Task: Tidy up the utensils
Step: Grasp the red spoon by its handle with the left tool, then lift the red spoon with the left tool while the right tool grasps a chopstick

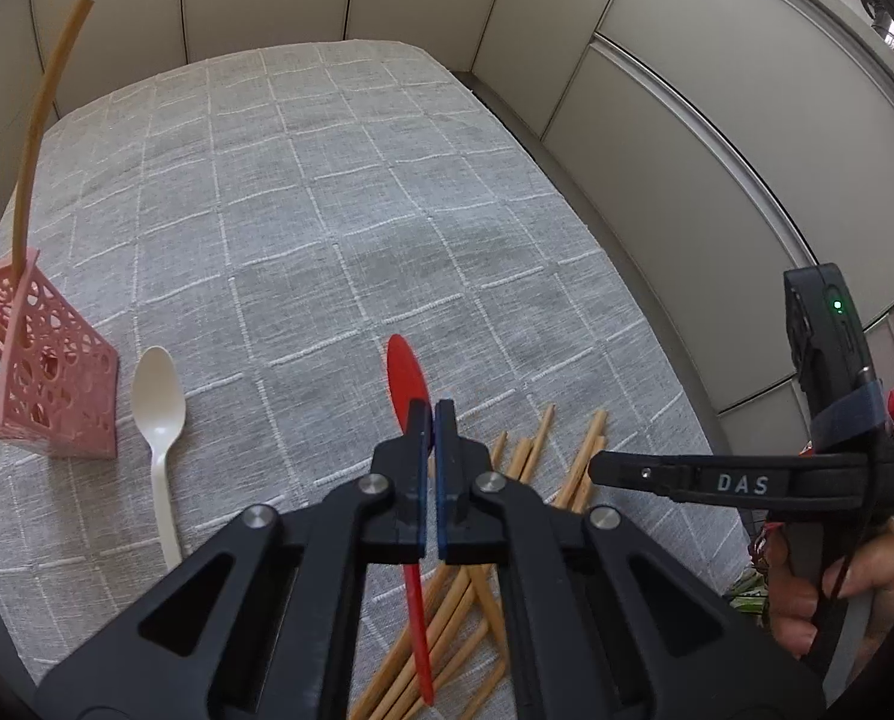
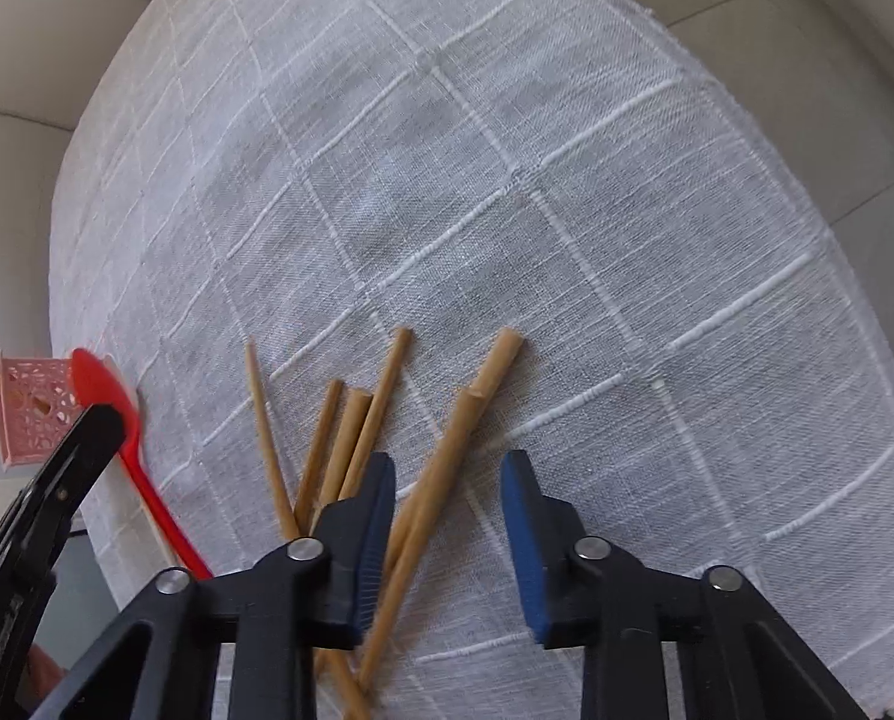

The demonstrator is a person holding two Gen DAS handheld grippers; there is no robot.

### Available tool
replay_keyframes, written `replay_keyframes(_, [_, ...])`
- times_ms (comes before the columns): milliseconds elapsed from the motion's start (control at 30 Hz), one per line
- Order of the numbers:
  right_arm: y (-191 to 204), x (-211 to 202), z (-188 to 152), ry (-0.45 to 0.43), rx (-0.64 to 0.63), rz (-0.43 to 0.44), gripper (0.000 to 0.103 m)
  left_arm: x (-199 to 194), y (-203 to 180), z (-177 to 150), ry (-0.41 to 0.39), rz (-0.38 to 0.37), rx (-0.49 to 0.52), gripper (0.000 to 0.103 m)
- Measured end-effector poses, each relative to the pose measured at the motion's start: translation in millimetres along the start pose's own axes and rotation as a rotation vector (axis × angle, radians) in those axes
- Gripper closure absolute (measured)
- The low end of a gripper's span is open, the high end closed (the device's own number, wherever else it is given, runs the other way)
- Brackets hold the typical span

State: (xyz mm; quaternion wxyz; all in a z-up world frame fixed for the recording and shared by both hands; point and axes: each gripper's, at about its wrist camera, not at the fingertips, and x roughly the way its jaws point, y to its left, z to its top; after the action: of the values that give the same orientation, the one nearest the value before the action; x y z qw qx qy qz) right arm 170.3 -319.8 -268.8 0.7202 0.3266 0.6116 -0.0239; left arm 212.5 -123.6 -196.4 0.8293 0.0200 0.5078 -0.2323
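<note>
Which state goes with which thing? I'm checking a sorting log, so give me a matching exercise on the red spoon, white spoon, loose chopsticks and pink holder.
Things:
1. red spoon
2. white spoon
3. chopsticks
4. pink holder

States:
A. lying flat beside the holder
B. piled loose below the open right gripper
C. clamped in the left gripper
D. upright, a chopstick standing in it

Pairs: 1-C, 2-A, 3-B, 4-D

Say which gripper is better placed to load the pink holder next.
Left. The left gripper is shut on the red spoon, with the holder on its side. The right gripper is open over the chopsticks.
</note>
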Motion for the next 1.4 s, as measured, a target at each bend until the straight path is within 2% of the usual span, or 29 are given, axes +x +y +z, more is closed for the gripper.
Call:
replay_keyframes(167, [0.8, 11.3, 3.6, 0.005, 0.030, 0.007, 0.086, -6.7, 1.0, -2.2, -0.003, 0.013, 0.005, 0.101])
replay_keyframes(300, [2.4, 12.5, 8.2, 0.008, 0.036, -0.008, 0.086, -8.9, 5.6, -4.1, 0.001, 0.025, -0.003, 0.101])
replay_keyframes(367, [6.6, 10.3, 6.2, 0.001, 0.014, -0.032, 0.082, -11.8, 8.1, -4.0, -0.001, 0.029, -0.012, 0.101])
replay_keyframes(433, [16.8, 9.7, 3.2, 0.011, -0.033, -0.044, 0.082, -16.0, 11.0, -4.0, -0.007, 0.040, -0.028, 0.101])
replay_keyframes(567, [51.8, 17.9, -5.7, 0.034, -0.171, -0.002, 0.082, -26.9, 18.5, -5.6, -0.025, 0.062, -0.057, 0.101])
replay_keyframes(667, [82.1, 25.9, -8.6, 0.028, -0.273, -0.015, 0.082, -36.2, 24.7, -9.9, -0.037, 0.084, -0.071, 0.101])
replay_keyframes(800, [120.5, 44.8, -12.1, 0.019, -0.410, -0.081, 0.082, -48.1, 34.6, -17.2, -0.041, 0.099, -0.082, 0.101])
replay_keyframes(1033, [146.3, 74.0, -14.5, -0.032, -0.576, -0.251, 0.082, -62.4, 56.4, -29.0, -0.039, 0.122, -0.094, 0.101])
replay_keyframes(1167, [157.7, 91.1, -22.4, -0.041, -0.639, -0.290, 0.082, -67.4, 64.4, -32.8, -0.039, 0.127, -0.103, 0.101])
replay_keyframes(1233, [162.9, 95.8, -27.4, -0.051, -0.673, -0.318, 0.084, -70.7, 65.7, -34.1, -0.045, 0.131, -0.101, 0.101])
replay_keyframes(1267, [165.1, 98.2, -29.6, -0.058, -0.687, -0.332, 0.090, -71.3, 65.3, -34.1, -0.048, 0.134, -0.101, 0.101])
replay_keyframes(1400, [172.7, 99.2, -36.6, -0.088, -0.722, -0.360, 0.092, -80.0, 66.7, -38.3, -0.069, 0.145, -0.110, 0.101])
